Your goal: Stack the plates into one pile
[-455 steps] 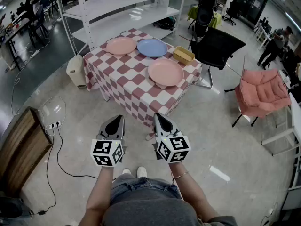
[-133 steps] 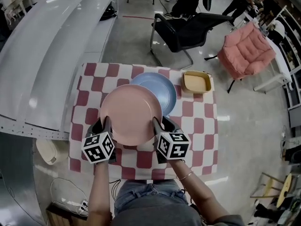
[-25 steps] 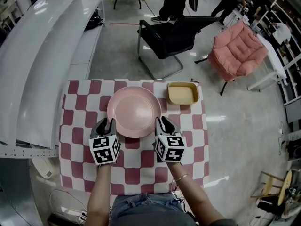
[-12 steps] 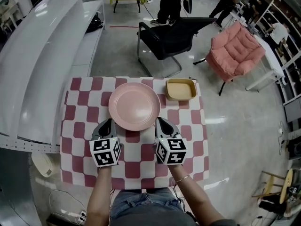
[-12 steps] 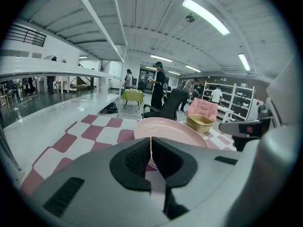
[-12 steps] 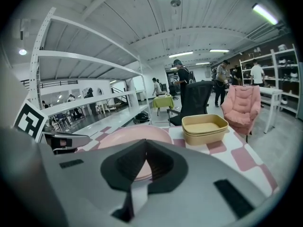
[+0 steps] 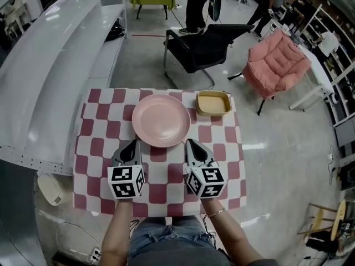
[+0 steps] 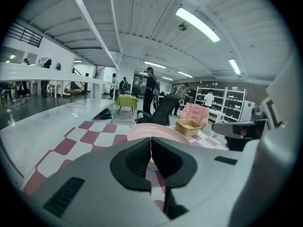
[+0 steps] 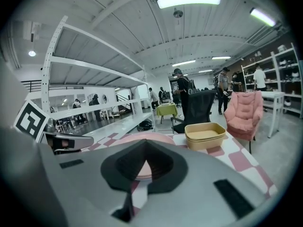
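**Pile on the desk, both grippers closed beside it**

The left gripper (image 7: 133, 144) and the right gripper (image 7: 191, 143) are held side by side over the near half of the red-and-white checked desk (image 7: 99, 127). Each pair of fingers has just been closing and is now pressed together. Each gripper view shows its dark pads meeting along one line with nothing between them.

The pile (image 7: 161, 121) lies just ahead of the fingertips, in the gap between the two pairs. The left fingers point at its near-left rim and the right fingers at its near-right rim. From the head view only the pink top plate shows, round and bare. In the right gripper view, layered pink rims can be seen under that top plate, just past the fingertips. How many plates lie there cannot be told.

A square yellow bowl (image 7: 213, 103) stands ahead of the right fingers and to their right, just beside the pile's far-right rim and near the desk's far corner. Its inside shows only its own yellow floor. In the right gripper view its rim (image 9: 205, 132) looks doubled, as if two bowls sat nested, but this cannot be told for sure.

Well beyond the fingers, past the desk's far edge, a black chair (image 7: 205, 37) stands on the floor, with a pink armchair (image 7: 277, 65) to its right.
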### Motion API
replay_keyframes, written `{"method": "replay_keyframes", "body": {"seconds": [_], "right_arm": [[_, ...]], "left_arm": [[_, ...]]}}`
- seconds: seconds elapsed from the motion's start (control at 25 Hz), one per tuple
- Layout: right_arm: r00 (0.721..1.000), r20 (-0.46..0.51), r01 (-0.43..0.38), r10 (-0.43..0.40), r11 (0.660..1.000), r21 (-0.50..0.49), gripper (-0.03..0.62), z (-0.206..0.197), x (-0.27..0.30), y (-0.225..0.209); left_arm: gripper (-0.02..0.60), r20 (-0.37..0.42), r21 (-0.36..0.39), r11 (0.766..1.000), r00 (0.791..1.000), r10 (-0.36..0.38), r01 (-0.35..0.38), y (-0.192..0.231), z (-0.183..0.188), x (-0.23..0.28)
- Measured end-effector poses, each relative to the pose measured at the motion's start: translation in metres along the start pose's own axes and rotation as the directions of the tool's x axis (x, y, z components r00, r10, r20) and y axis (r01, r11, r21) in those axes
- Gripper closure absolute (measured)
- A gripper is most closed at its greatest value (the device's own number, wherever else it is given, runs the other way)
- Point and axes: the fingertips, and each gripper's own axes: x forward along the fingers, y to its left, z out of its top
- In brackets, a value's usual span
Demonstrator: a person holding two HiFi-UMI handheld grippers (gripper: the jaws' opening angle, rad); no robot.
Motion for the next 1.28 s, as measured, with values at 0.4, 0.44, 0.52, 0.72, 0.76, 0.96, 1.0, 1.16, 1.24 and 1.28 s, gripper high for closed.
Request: {"method": "replay_keyframes", "body": {"seconds": [0.4,0.44,0.52,0.72,0.76,0.96,1.0,1.16,1.24,1.28], "right_arm": [[0.997,0.072,-0.026,0.026,1.0,-0.003,0.585,0.013,-0.03,0.017],[0.997,0.077,-0.03,0.03,1.0,-0.004,0.585,0.014,-0.032,0.018],[0.996,0.084,-0.037,0.037,0.999,-0.004,0.585,0.016,-0.035,0.019],[0.994,0.095,-0.054,0.054,0.999,-0.01,0.586,0.02,-0.041,0.018],[0.993,0.099,-0.057,0.057,0.998,-0.011,0.585,0.021,-0.042,0.017],[0.991,0.111,-0.07,0.071,0.997,-0.01,0.586,0.021,-0.052,0.012],[0.991,0.112,-0.073,0.074,0.997,-0.011,0.586,0.022,-0.055,0.01],[0.989,0.117,-0.088,0.089,0.996,-0.015,0.586,0.023,-0.067,0.005],[0.988,0.119,-0.095,0.097,0.995,-0.016,0.586,0.022,-0.073,0.003],[0.988,0.121,-0.1,0.101,0.995,-0.017,0.586,0.023,-0.076,0.003]], "left_arm": [[0.565,0.036,0.032,0.999,0.999,-0.023,0.022,-0.013,0.003,-0.03],[0.565,0.04,0.034,0.999,0.999,-0.024,0.023,-0.014,0.004,-0.032],[0.565,0.047,0.034,0.999,0.999,-0.024,0.022,-0.015,0.006,-0.035],[0.565,0.066,0.034,0.999,0.998,-0.018,0.016,-0.02,0.012,-0.041],[0.565,0.07,0.034,0.999,0.997,-0.016,0.014,-0.021,0.012,-0.042],[0.565,0.087,0.036,0.999,0.996,-0.002,-0.001,-0.031,0.012,-0.05],[0.565,0.09,0.036,0.999,0.996,0.003,-0.006,-0.033,0.012,-0.052],[0.565,0.095,0.025,0.999,0.995,0.02,-0.023,-0.042,0.01,-0.059],[0.565,0.096,0.017,0.999,0.995,0.029,-0.03,-0.046,0.006,-0.064],[0.565,0.098,0.015,0.999,0.995,0.034,-0.035,-0.047,0.006,-0.066]]}}
